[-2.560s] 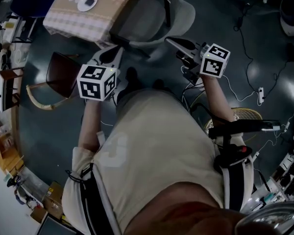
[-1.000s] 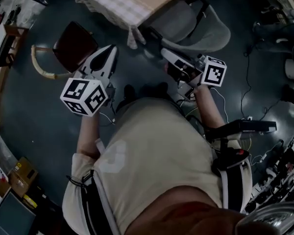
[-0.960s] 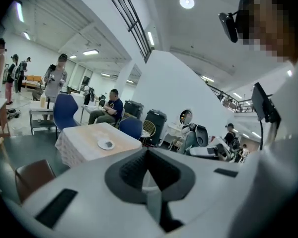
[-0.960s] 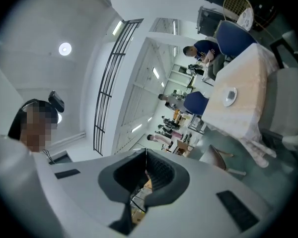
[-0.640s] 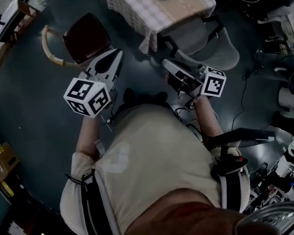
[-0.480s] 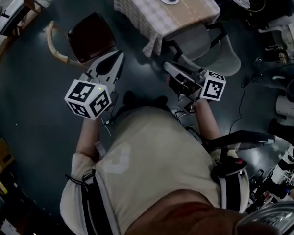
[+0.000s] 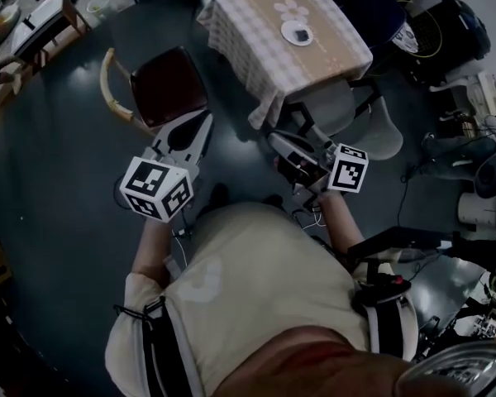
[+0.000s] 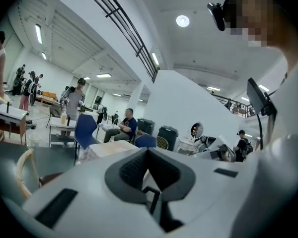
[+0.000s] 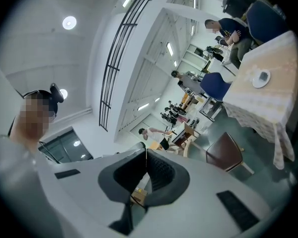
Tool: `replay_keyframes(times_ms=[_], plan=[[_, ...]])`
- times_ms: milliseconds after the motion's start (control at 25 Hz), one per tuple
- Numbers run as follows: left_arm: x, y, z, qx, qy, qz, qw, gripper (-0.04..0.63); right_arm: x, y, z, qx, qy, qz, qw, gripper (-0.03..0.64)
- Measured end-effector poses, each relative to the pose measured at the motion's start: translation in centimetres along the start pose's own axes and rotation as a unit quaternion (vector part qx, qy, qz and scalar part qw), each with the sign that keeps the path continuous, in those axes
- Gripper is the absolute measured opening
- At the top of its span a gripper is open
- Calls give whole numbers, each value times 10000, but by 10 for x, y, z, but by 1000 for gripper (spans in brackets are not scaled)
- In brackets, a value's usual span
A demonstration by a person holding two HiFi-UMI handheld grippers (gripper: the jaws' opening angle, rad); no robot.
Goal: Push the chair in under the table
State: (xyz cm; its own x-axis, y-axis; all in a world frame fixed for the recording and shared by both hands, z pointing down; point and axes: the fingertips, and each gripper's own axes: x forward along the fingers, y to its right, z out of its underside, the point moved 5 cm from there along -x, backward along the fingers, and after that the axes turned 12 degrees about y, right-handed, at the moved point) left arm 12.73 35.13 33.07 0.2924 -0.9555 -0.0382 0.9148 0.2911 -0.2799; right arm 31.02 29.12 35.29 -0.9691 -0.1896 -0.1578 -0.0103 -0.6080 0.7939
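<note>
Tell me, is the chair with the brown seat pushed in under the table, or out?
Out. The chair stands beside the table, its whole seat showing, none of it beneath the tabletop.

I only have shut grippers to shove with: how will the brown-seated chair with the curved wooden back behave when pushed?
The chair looks light: a thin back rail round a small seat, so it should probably move easily. The floor looks smooth and glossy, so it likely slides. Pushed high on the rail, it may tip or swivel.

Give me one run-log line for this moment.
left hand-held gripper: shut, empty | right hand-held gripper: shut, empty | brown chair: apart from table, untouched
</note>
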Motion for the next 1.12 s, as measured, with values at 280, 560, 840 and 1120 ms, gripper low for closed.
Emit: replay_keyframes(times_ms=[280,560,840,1120], plan=[[-16,-18,-8,-64,120,-239,9996,6,13,-8,2,53,175,-75,9998,12],[-23,-31,1,234,-175,-156,9995,6,28,-9,9,179,187,-299,9992,12],[-63,-51,-5,37,-197,-745,9970,6,64,-25,20,182,-138,-493,9985,12],[-83,-84,-11,-208,-164,-1181,9926,6,93,-20,24,740,-124,-488,9960,12]])
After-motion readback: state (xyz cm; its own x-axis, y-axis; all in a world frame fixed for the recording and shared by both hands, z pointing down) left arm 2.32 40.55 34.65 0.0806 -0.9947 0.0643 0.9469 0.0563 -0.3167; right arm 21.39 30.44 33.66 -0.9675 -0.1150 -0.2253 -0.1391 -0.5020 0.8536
